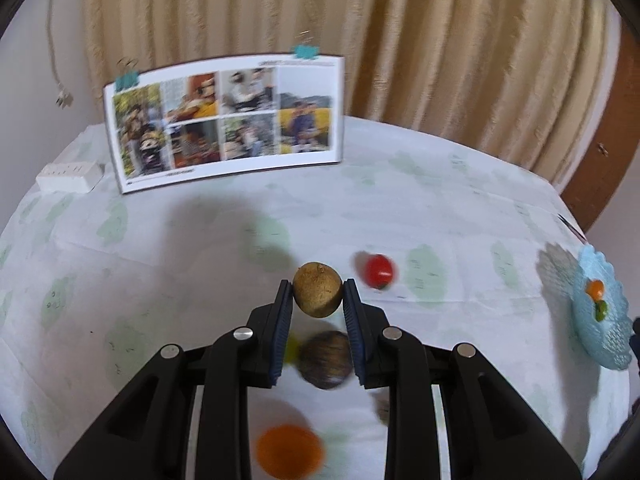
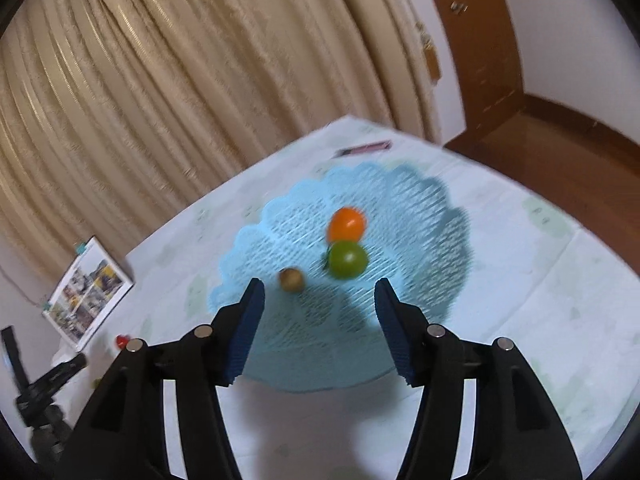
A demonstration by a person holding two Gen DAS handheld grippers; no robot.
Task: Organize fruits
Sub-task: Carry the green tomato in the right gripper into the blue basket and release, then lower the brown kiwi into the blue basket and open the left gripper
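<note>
My left gripper [image 1: 318,294] is shut on a tan round fruit [image 1: 318,288], held above the table. Beneath it on the cloth lie a dark brown fruit [image 1: 325,360], a blurred orange fruit [image 1: 289,450] nearer me, and a red fruit [image 1: 379,271] to the right. The blue lace-pattern basket [image 1: 596,312] stands at the far right edge. In the right wrist view my right gripper [image 2: 320,286] hangs open over that blue basket [image 2: 400,200] with nothing between its fingers. Inside the basket lie an orange fruit [image 2: 347,224], a green fruit [image 2: 347,259] and a small tan fruit [image 2: 291,279].
A photo calendar [image 1: 228,120] stands at the back of the table beside a white power strip [image 1: 68,178]. Beige curtains hang behind. A pink-and-dark flat object [image 2: 364,149] lies past the basket. A tripod [image 2: 44,396] stands at the left; a brown wooden frame borders the right.
</note>
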